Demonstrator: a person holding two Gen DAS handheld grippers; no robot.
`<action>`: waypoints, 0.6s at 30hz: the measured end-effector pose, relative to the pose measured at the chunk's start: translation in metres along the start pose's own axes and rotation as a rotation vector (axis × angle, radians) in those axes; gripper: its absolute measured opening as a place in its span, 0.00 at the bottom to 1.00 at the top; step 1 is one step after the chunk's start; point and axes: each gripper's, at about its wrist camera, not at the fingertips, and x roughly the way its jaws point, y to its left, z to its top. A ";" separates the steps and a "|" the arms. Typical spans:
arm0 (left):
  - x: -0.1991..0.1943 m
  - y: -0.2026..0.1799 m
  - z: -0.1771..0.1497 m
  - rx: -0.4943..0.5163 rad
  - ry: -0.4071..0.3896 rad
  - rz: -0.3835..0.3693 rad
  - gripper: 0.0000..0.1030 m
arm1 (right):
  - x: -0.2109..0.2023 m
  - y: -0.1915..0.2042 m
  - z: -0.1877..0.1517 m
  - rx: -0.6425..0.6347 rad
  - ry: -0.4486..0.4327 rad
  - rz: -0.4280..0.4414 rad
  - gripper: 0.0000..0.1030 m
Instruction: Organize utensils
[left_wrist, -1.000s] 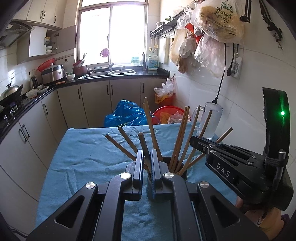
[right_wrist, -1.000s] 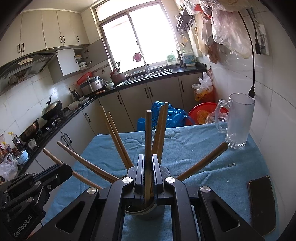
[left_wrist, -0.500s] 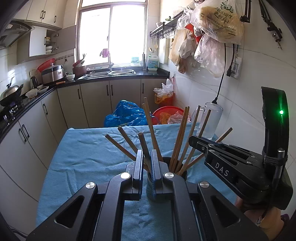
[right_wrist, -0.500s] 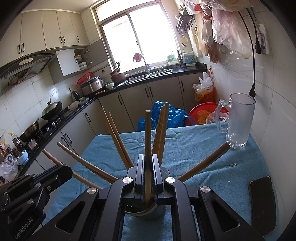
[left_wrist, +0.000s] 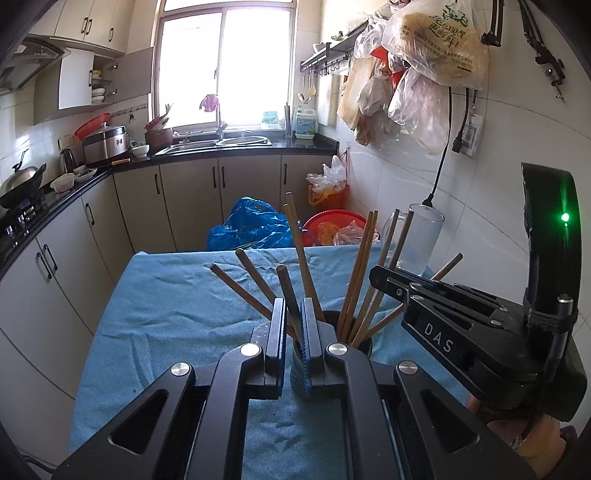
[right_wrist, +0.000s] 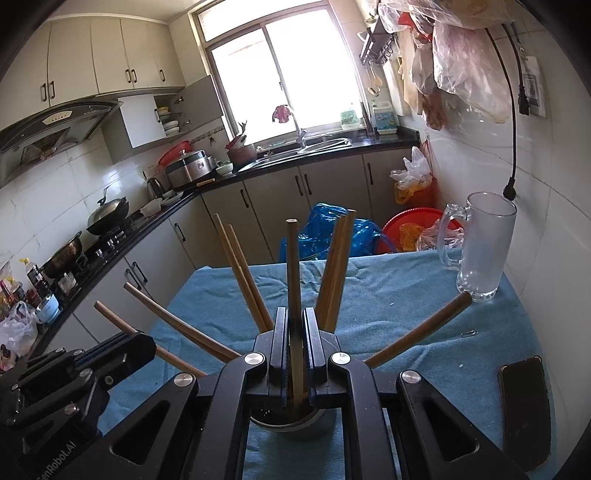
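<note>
Standing in one dark cup (right_wrist: 295, 424) on the blue cloth (right_wrist: 399, 288): nine chopsticks. Left gripper (left_wrist: 293, 332) pinches one chopstick (left_wrist: 286, 288); right gripper (right_wrist: 294, 350) clamps another (right_wrist: 293, 280). One mug (right_wrist: 484, 243), one phone (right_wrist: 524, 406) nearby.

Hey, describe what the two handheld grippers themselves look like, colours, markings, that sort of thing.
Both are matte black with angular linkage arms and round silver pivot bolts. The left gripper has flat parallel fingers with ribbed blue pads. Seen from the left wrist view, the right gripper reads "DAS" in pale letters, and a curved black housing behind it shows a green light. The right wrist view shows "GenRobot.AI" lettering on the left one.
</note>
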 end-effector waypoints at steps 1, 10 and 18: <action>0.000 0.000 0.000 -0.001 0.000 0.000 0.07 | -0.001 0.001 0.000 -0.002 -0.001 0.001 0.08; -0.001 0.002 -0.003 -0.011 0.007 0.001 0.07 | -0.008 0.002 0.003 0.009 -0.011 0.003 0.09; -0.002 0.007 -0.004 -0.040 0.027 0.022 0.07 | -0.024 0.001 0.008 0.018 -0.042 -0.001 0.19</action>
